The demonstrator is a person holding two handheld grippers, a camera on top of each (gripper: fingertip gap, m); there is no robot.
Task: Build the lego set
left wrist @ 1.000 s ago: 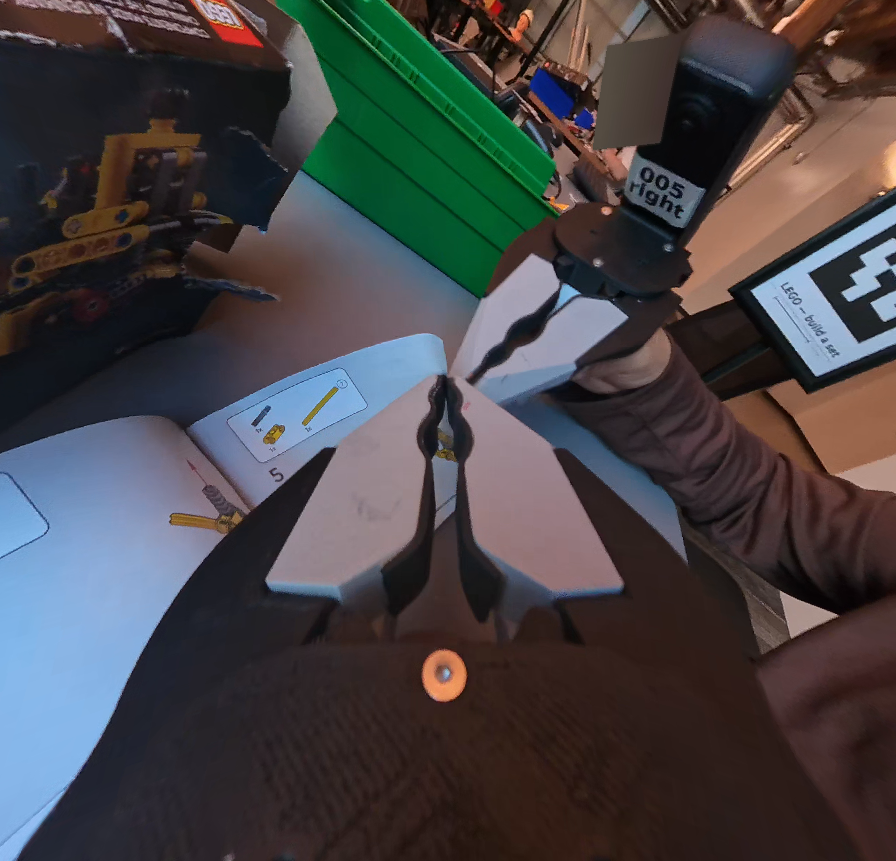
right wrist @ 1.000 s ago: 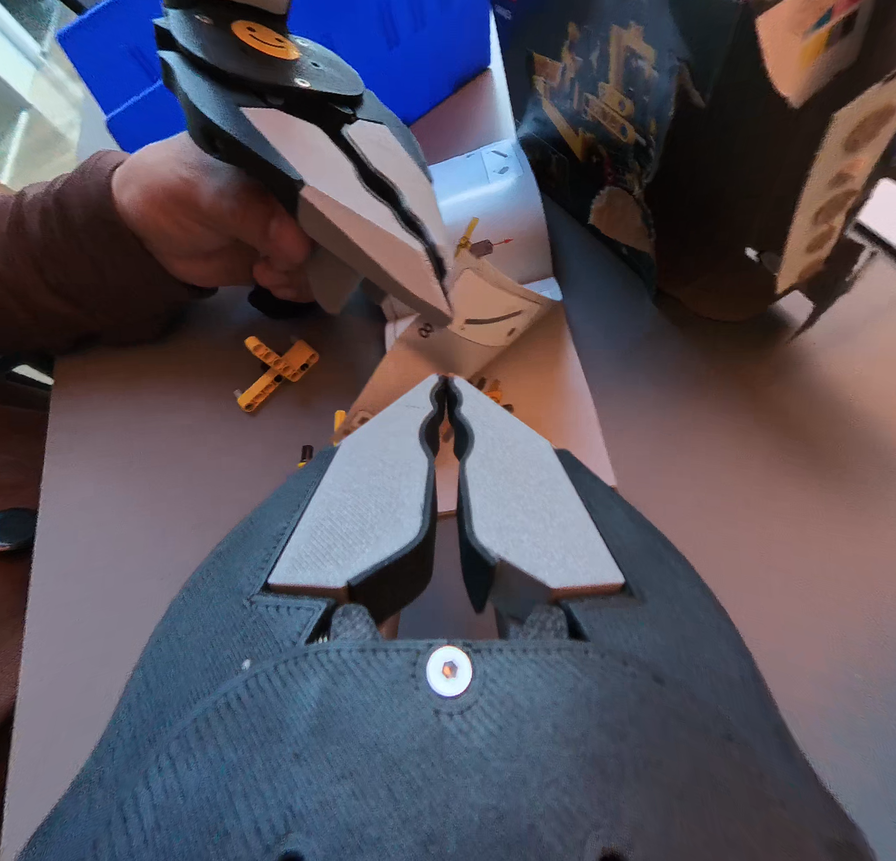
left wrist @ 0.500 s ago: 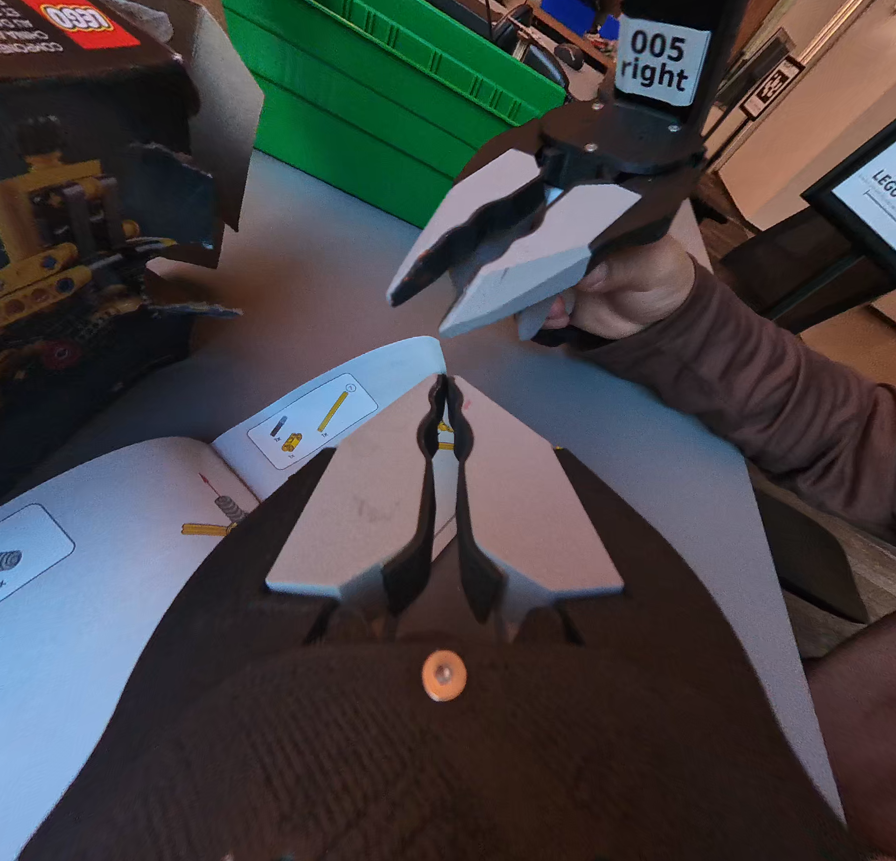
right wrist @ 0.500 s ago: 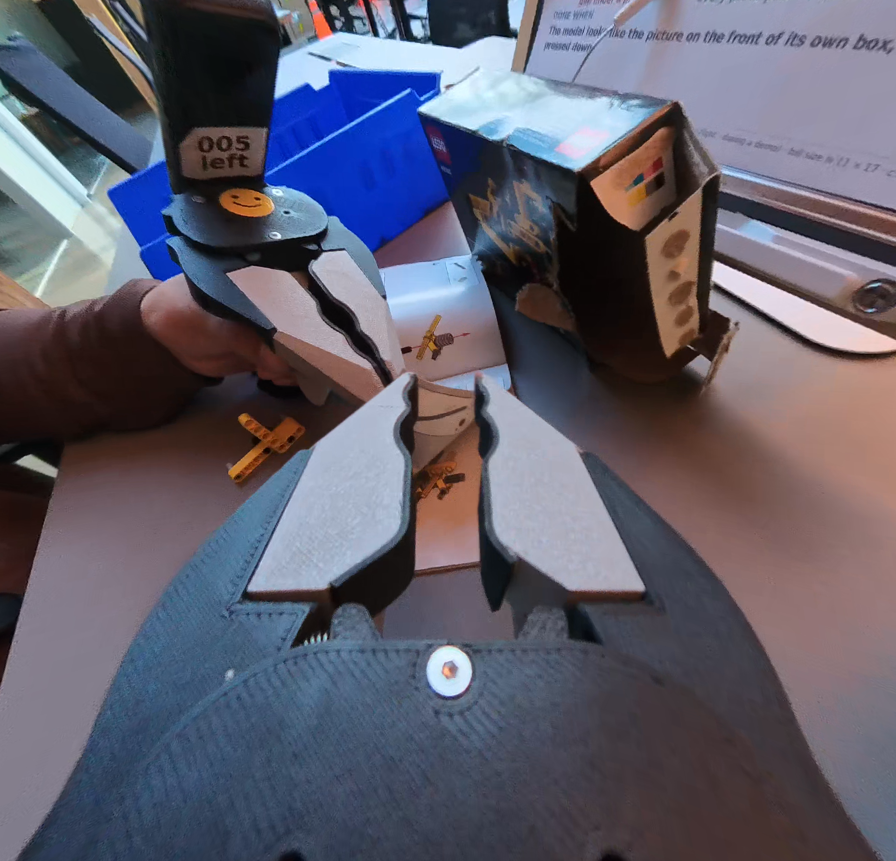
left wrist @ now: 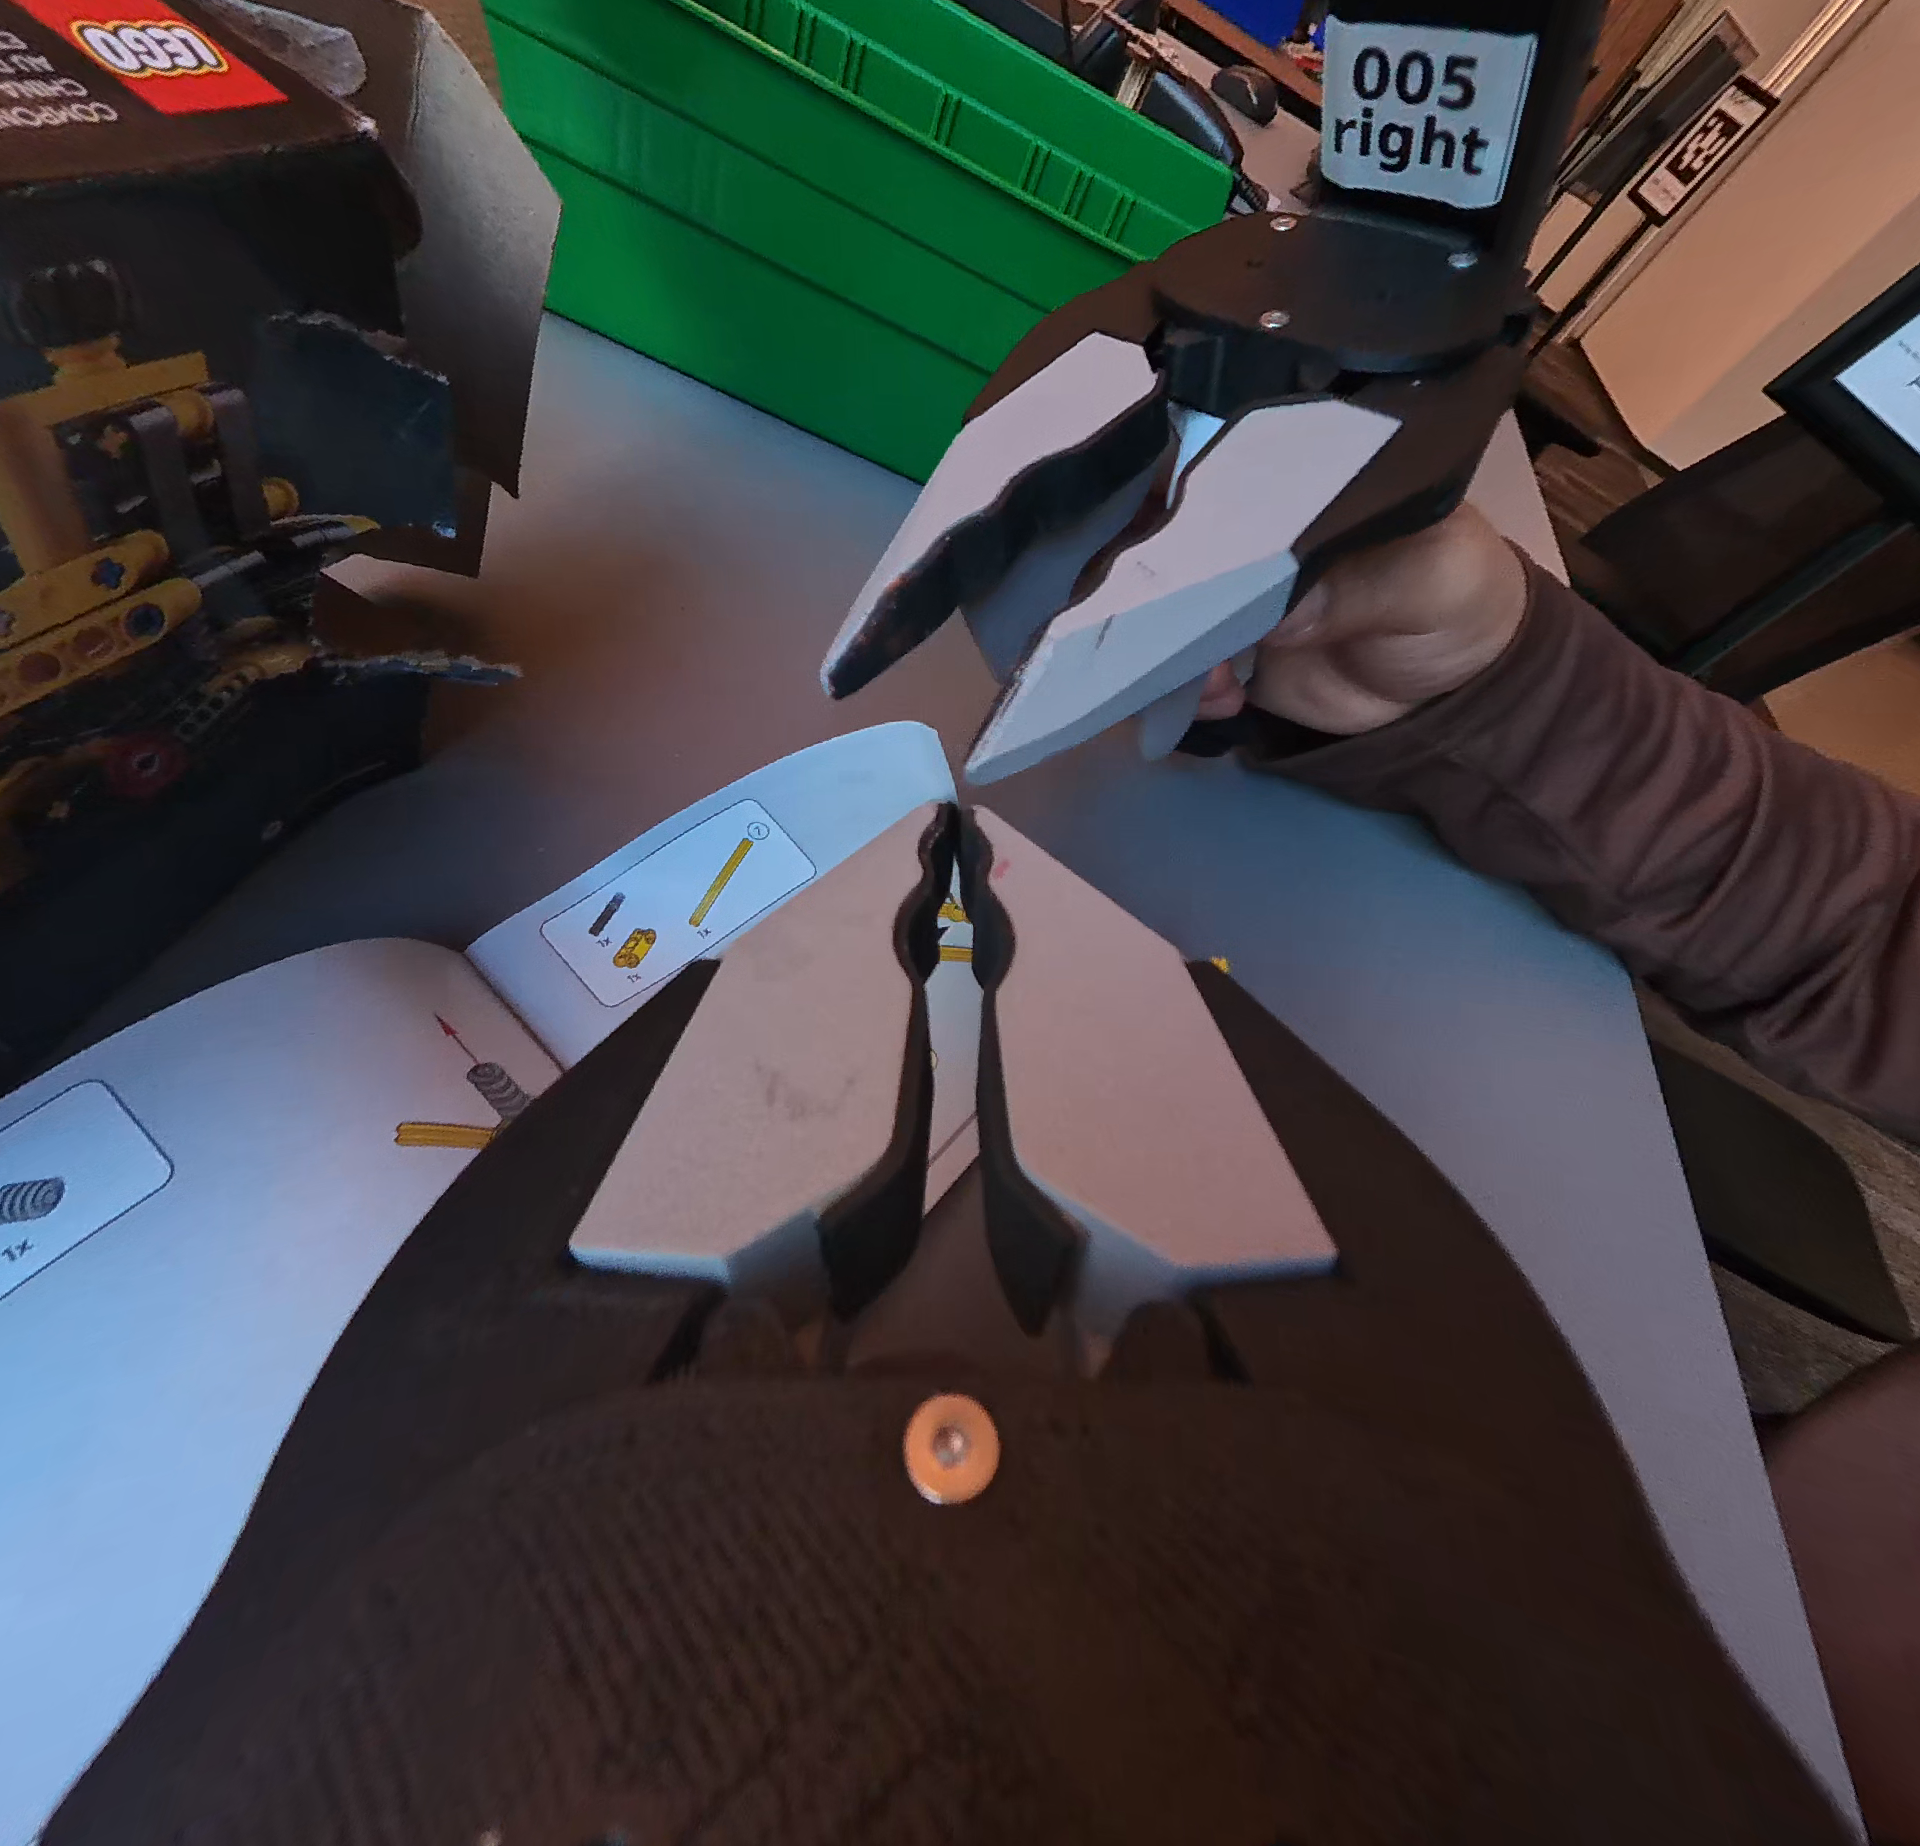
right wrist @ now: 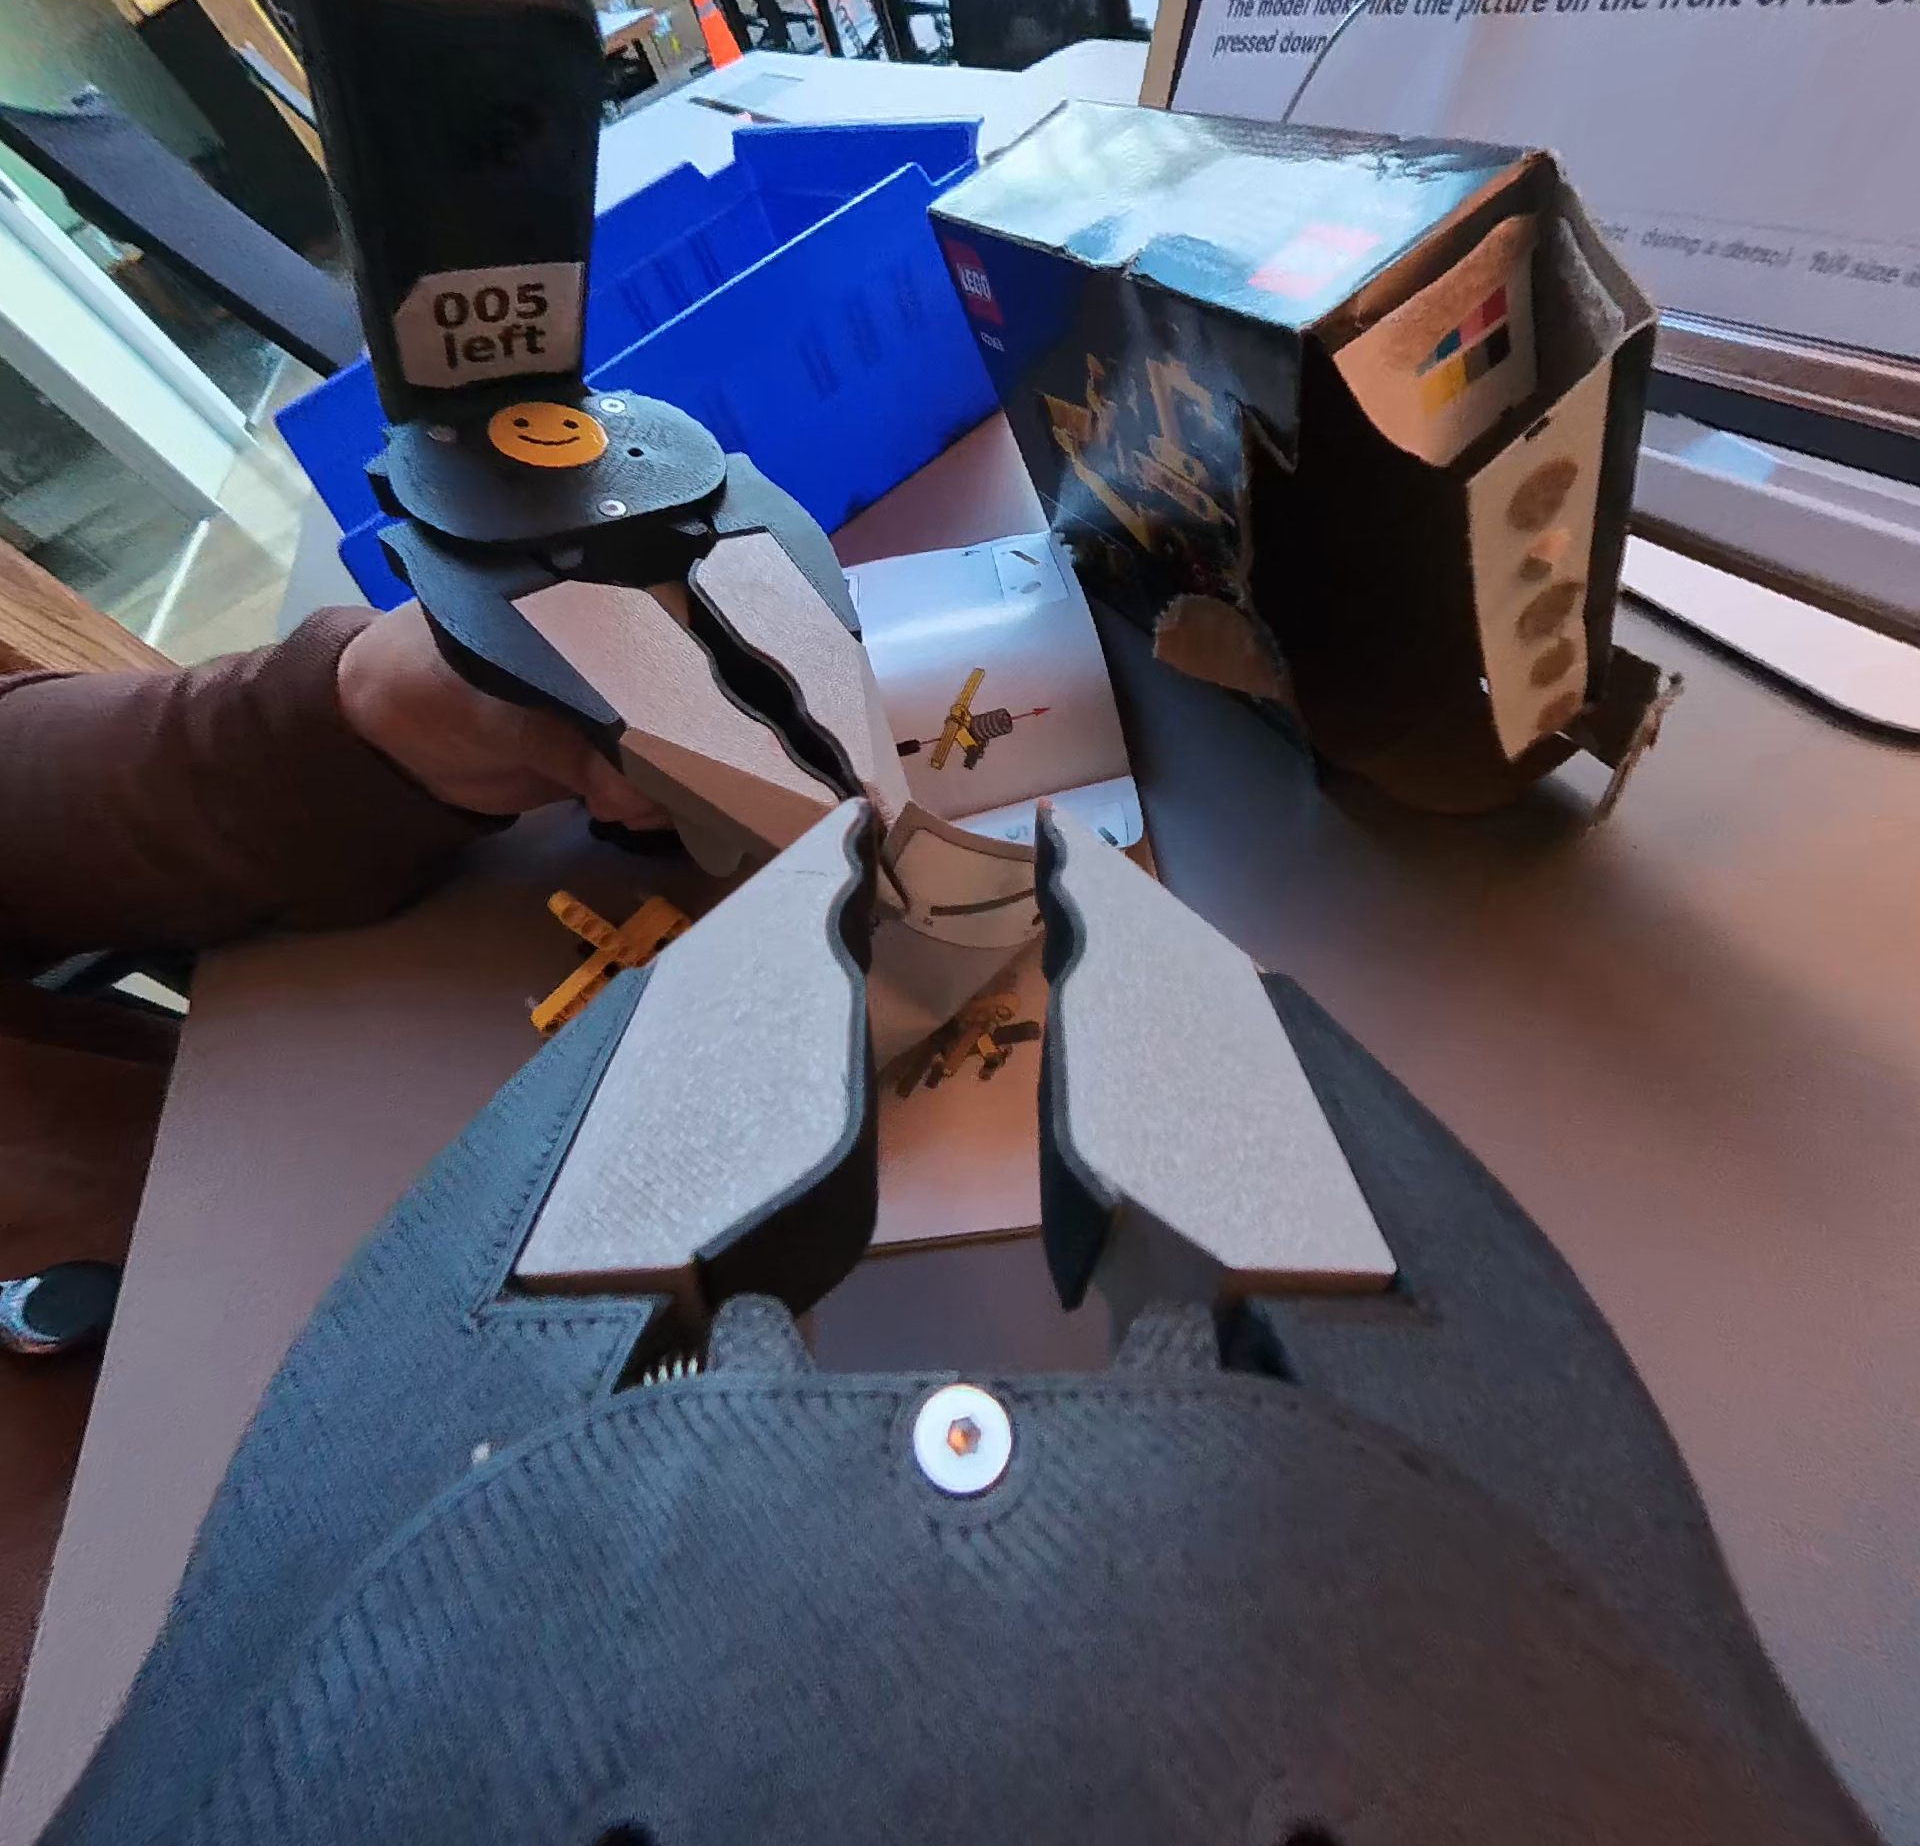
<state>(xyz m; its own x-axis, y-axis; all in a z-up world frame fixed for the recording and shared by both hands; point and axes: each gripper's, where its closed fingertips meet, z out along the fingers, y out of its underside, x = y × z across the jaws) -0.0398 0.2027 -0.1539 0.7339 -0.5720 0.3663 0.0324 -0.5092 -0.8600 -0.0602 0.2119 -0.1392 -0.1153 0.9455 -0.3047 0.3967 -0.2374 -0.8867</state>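
Observation:
The open instruction booklet (left wrist: 260, 1121) lies on the grey table (left wrist: 665, 591), and its right page (right wrist: 966, 892) curls up off the table. My left gripper (left wrist: 956, 820) is shut on that page's edge; it also shows in the right wrist view (right wrist: 883, 830). My right gripper (right wrist: 951, 825) is open and empty, with its jaws on either side of the lifted page corner, tip to tip with the left one; it also shows in the left wrist view (left wrist: 904, 721). A small yellow and black lego assembly (right wrist: 961, 1048) lies under the page. Yellow lego beams (right wrist: 613, 949) lie on the table to the left.
The torn lego box (right wrist: 1299, 446) stands behind the booklet and also shows in the left wrist view (left wrist: 156, 446). A green bin (left wrist: 810, 186) and a blue bin (right wrist: 790, 342) sit at the table's far edges. A white printed board (right wrist: 1558, 82) stands at the back right. The tips of both grippers are at nearly the same place.
My right gripper has opened and now brackets the lifted page corner. My left gripper has stayed shut on the page, almost still.

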